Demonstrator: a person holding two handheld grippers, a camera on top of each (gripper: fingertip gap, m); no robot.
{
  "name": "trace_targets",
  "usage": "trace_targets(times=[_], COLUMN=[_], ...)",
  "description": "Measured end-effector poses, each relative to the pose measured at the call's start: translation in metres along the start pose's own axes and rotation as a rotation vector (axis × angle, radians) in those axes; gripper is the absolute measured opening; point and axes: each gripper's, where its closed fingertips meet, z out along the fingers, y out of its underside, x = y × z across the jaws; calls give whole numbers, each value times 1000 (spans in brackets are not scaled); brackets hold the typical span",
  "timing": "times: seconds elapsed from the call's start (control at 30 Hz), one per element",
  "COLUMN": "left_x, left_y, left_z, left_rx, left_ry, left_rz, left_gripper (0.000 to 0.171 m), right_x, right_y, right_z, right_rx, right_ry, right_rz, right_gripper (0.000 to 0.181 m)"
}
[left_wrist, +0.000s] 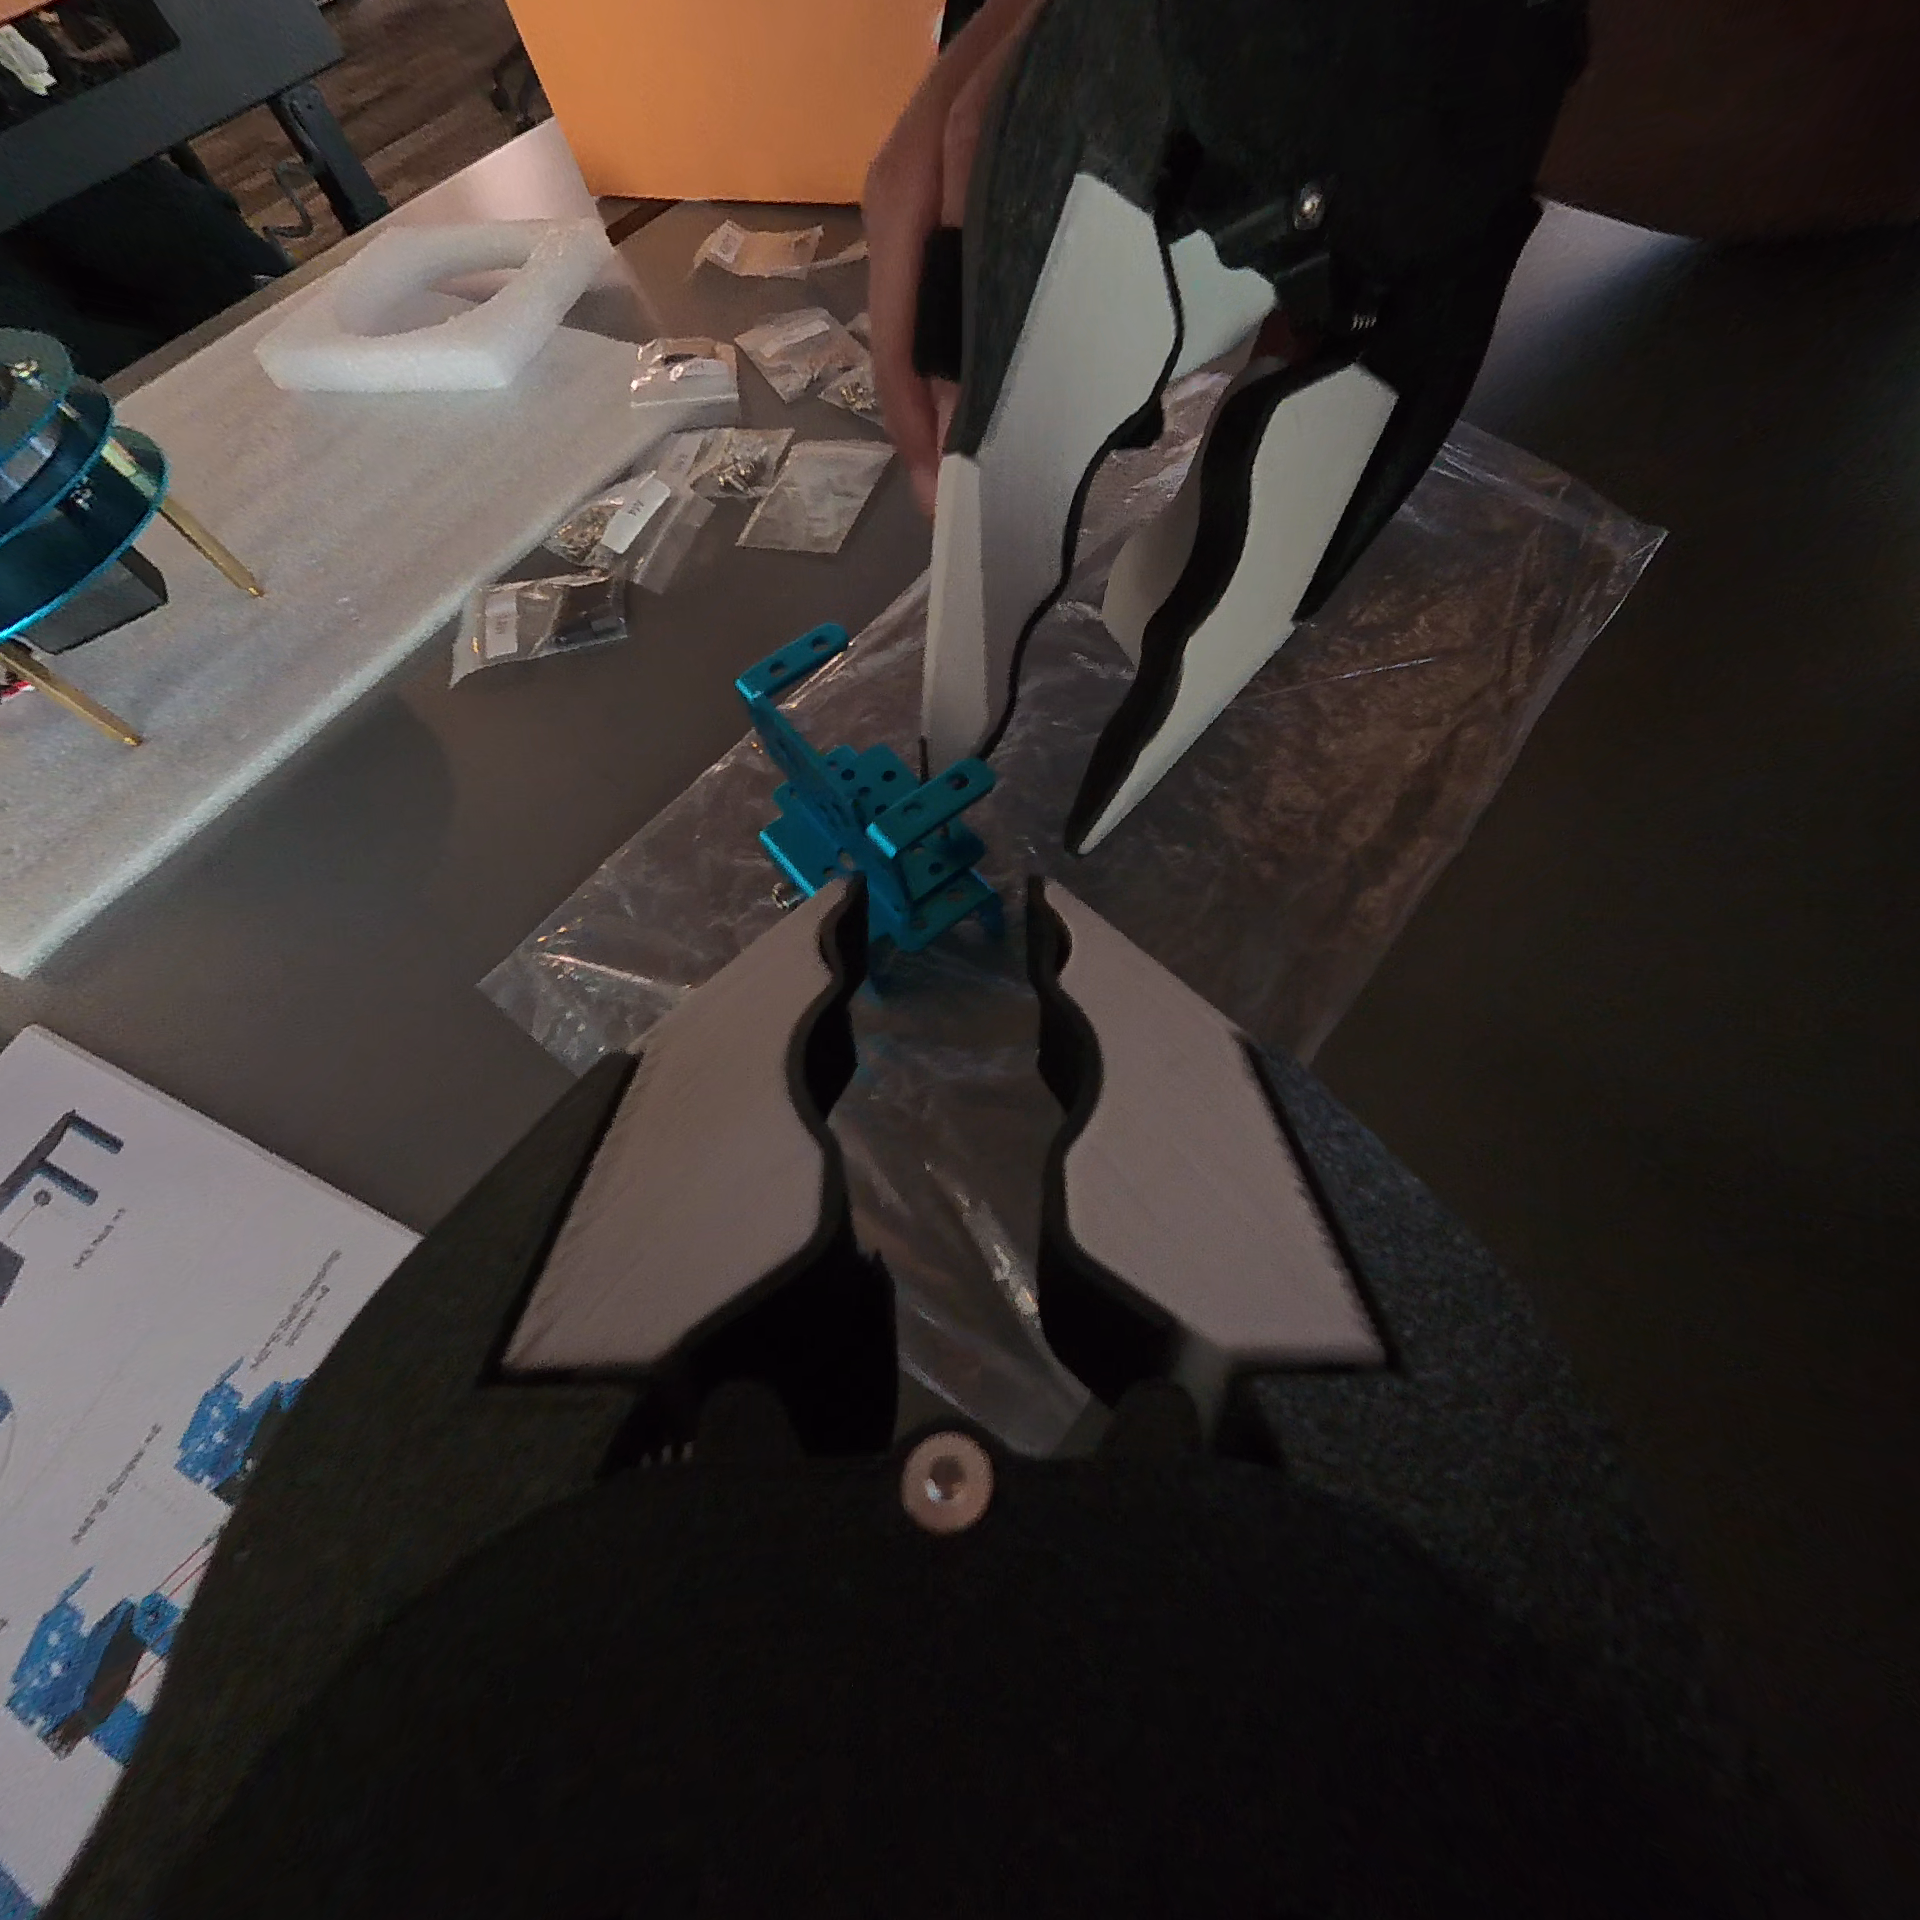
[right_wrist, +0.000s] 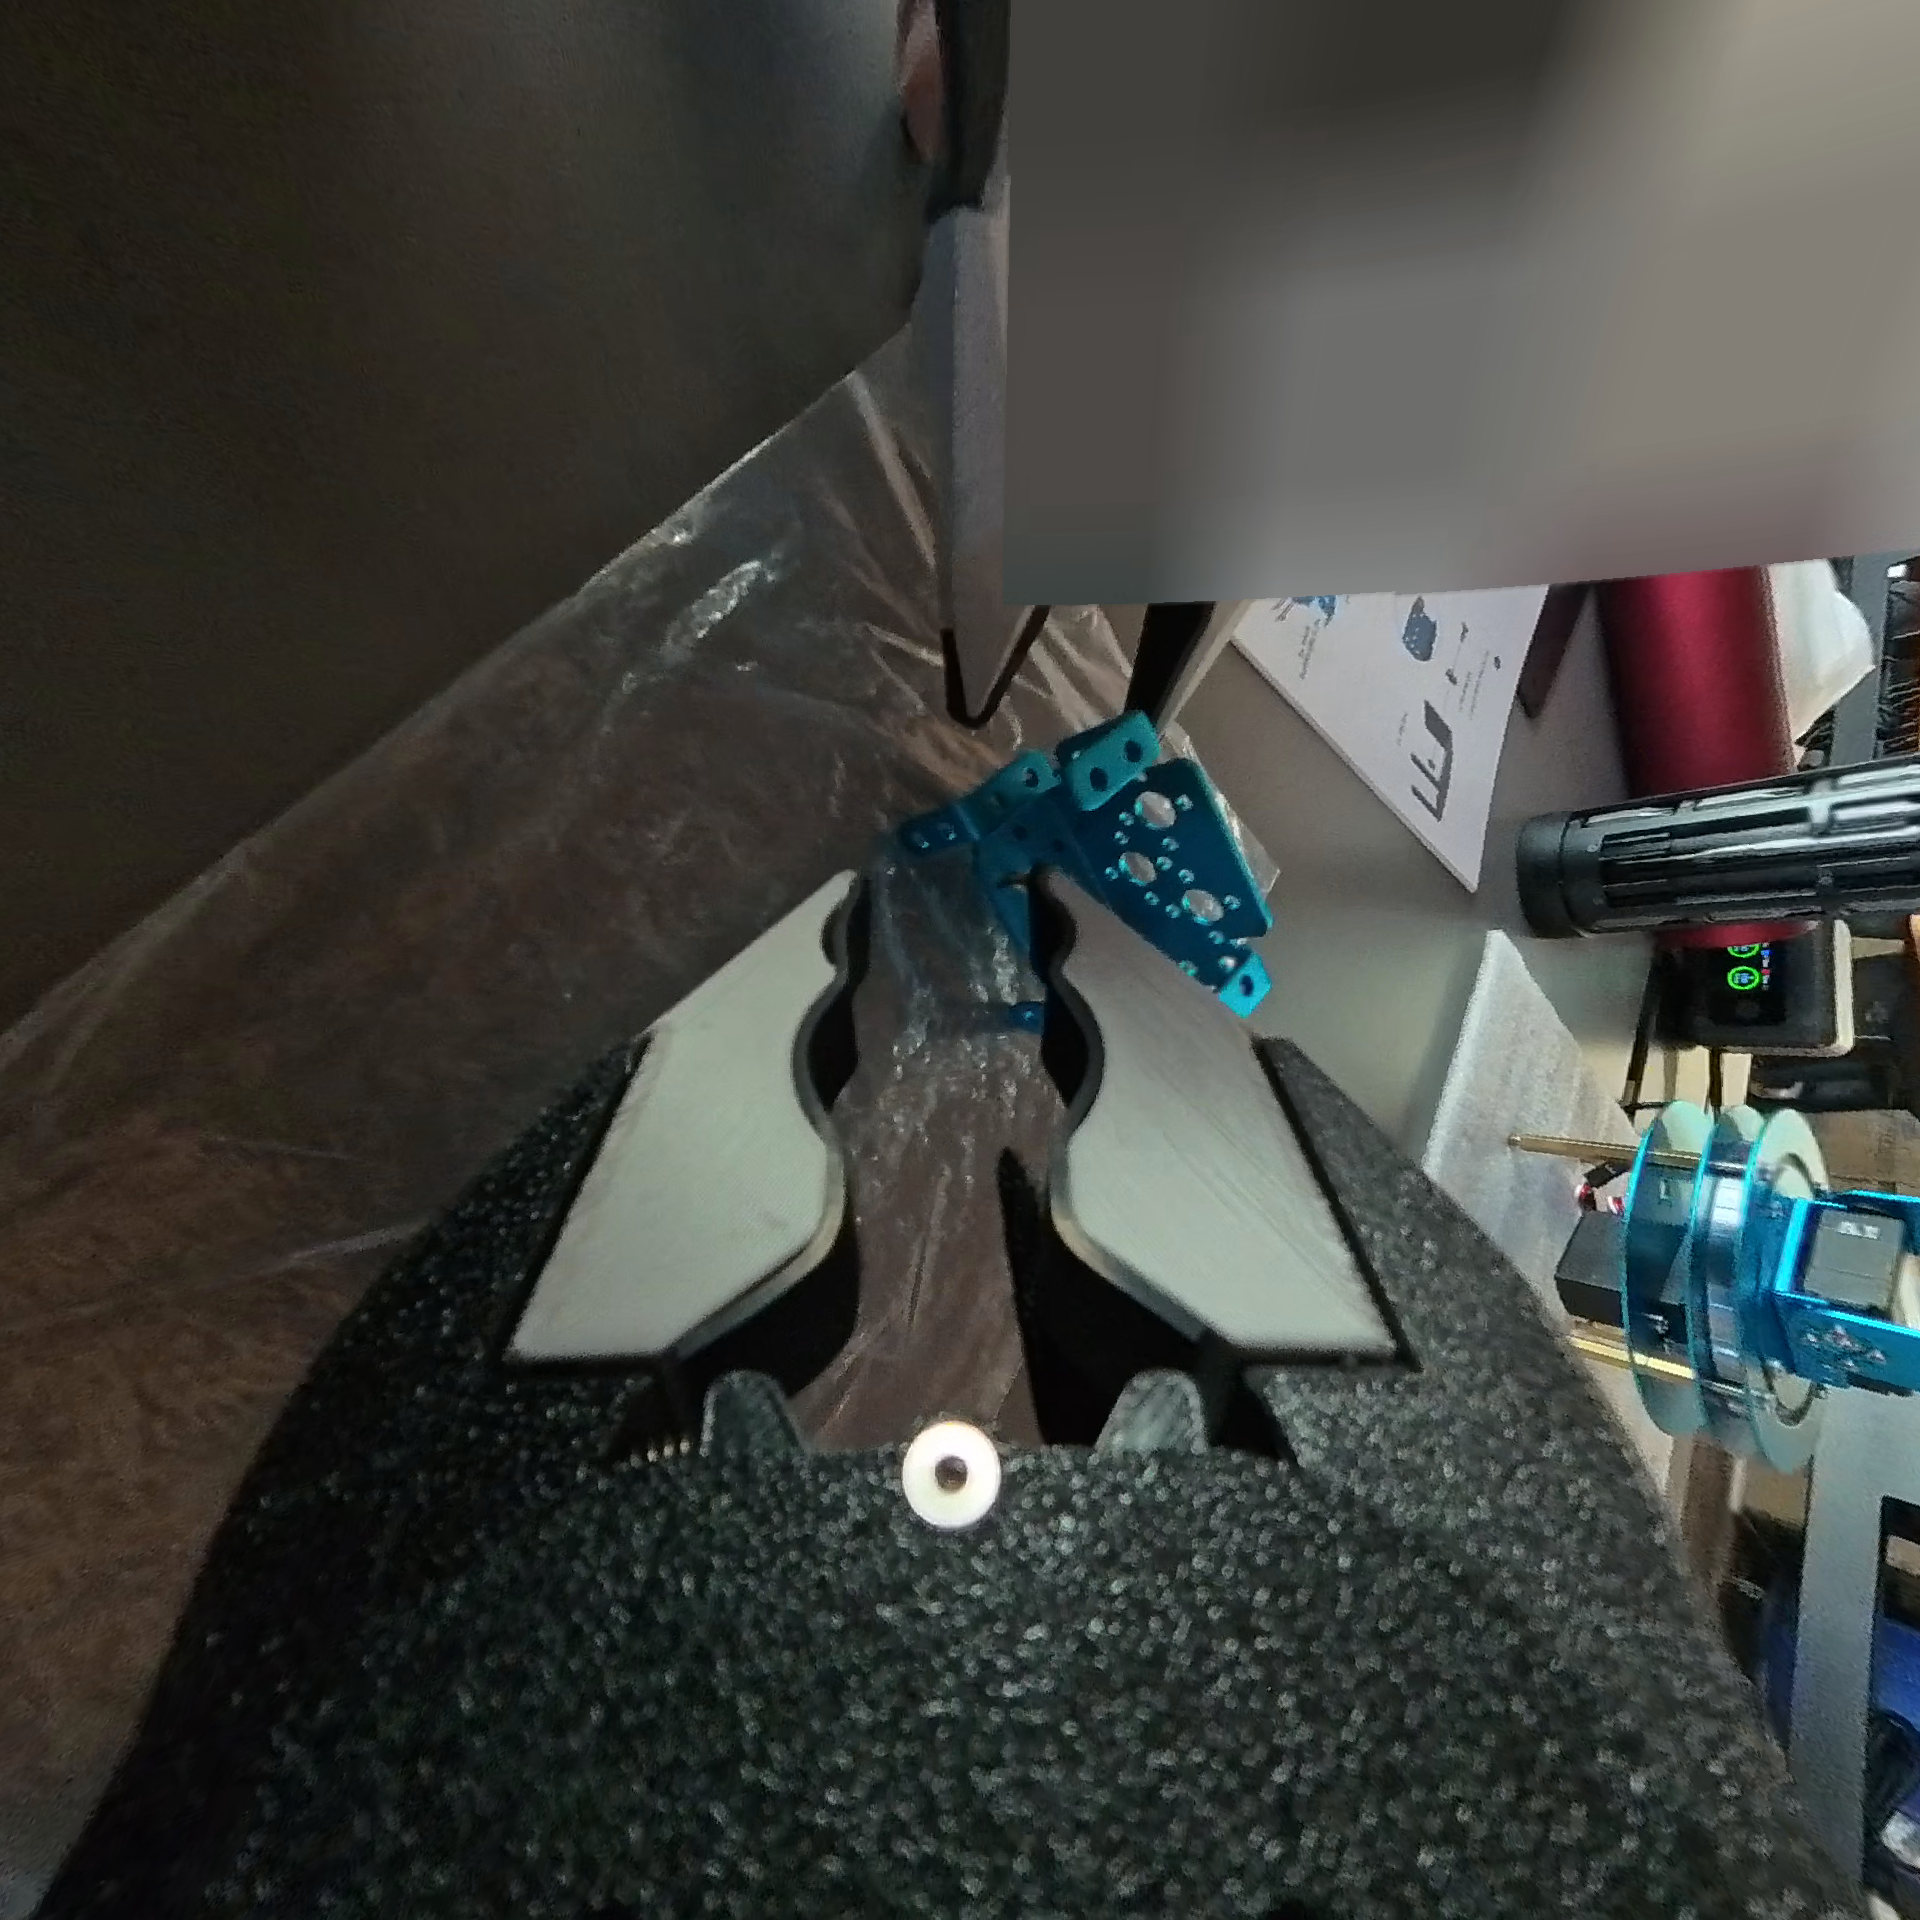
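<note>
Blue bracket (left_wrist: 883, 831): small assembly of perforated metal angles, standing upright on a clear plastic sheet (left_wrist: 1299, 727) spread over the dark counter (left_wrist: 312, 883). Probably light and stiff, with hard thin edges and smooth painted faces, so likely to slip or turn in a weak pinch. Many holes and flanges; seems best taken across two flat parallel faces low on the body, not by the thin upper arm sticking out. No sign of fragility, but joints between the angles perhaps able to shift.

Left tool (left_wrist: 943, 888): jaws moderately apart, nothing clamped. Bracket right at the tips, closer to the left-hand finger in this view; touching or not, cannot tell.

Right tool (right_wrist: 951, 883): also parted by a moderate gap, holding nothing. In its own view, bracket (right_wrist: 1132, 873) just past the tips, partly hidden behind one finger. Seen from the left wrist view, right tool (left_wrist: 1020, 795) pointing down from above, tips just beside the top of the bracket, held by a hand (left_wrist: 904, 260).

Farther out on the counter: small clear bags (left_wrist: 727, 457) of hardware scattered behind the sheet, a white foam frame (left_wrist: 416, 312) beyond them, a blue disc assembly (left_wrist: 62, 468) on brass legs at the left edge, and a printed page (left_wrist: 156, 1351) with diagrams near the left tool.
</note>
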Motion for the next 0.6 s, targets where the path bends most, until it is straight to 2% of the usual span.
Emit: trace_targets(times=[0.6], left_x=[3], left_y=[-2], left_z=[1], left_rx=[9], left_ry=[1], left_rz=[0], left_gripper=[30], right_x=[1], right_y=[1], right_z=[0], right_rx=[-20], right_ry=[20], right_rz=[-28], right_gripper=[31])
